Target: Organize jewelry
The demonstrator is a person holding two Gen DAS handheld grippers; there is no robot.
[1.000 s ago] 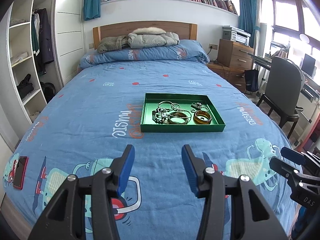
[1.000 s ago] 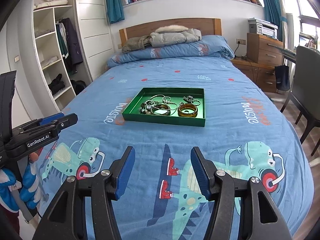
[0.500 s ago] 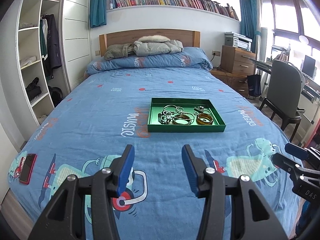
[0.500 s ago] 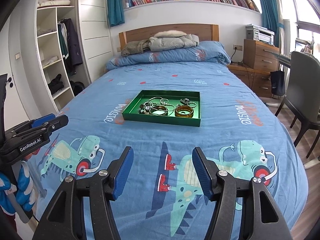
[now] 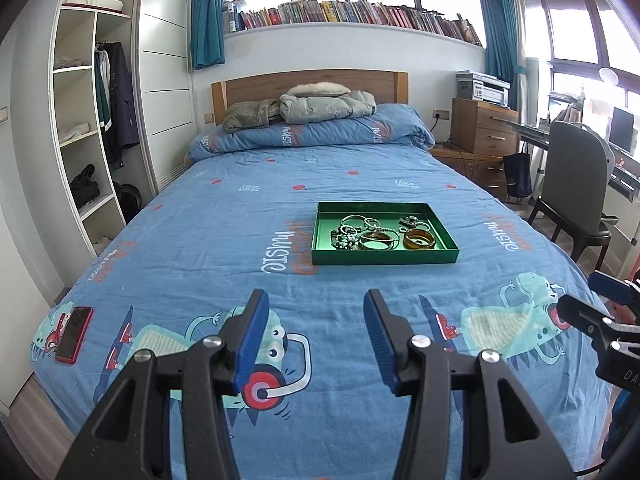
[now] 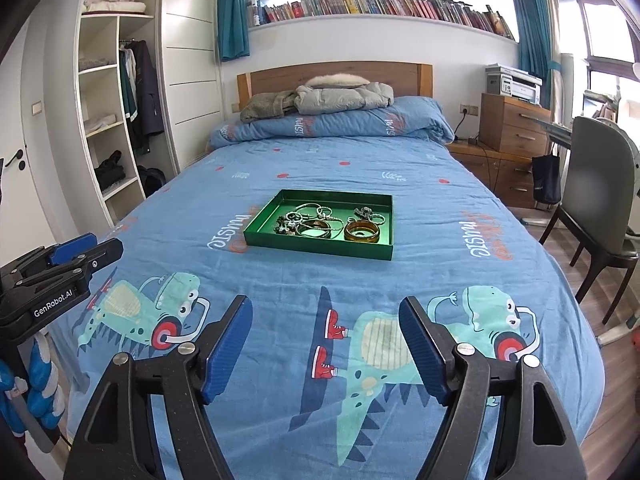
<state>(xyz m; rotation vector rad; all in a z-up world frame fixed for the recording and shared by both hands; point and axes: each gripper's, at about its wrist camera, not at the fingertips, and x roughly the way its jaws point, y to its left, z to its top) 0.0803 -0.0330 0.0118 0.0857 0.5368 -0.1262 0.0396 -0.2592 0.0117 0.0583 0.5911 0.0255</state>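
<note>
All the jewelry I could see lay inside the green tray on the bed: a tangled heap of bracelets and an amber bangle beside it. That fits sorting done or still due. My left fingers and right fingers hung well short of it, spread wide, holding nothing.

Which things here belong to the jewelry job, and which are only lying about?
For the job:
green tray
amber bangle
tangled chains and rings
left gripper
right gripper

Lying about:
red phone
grey jacket
chair
</note>
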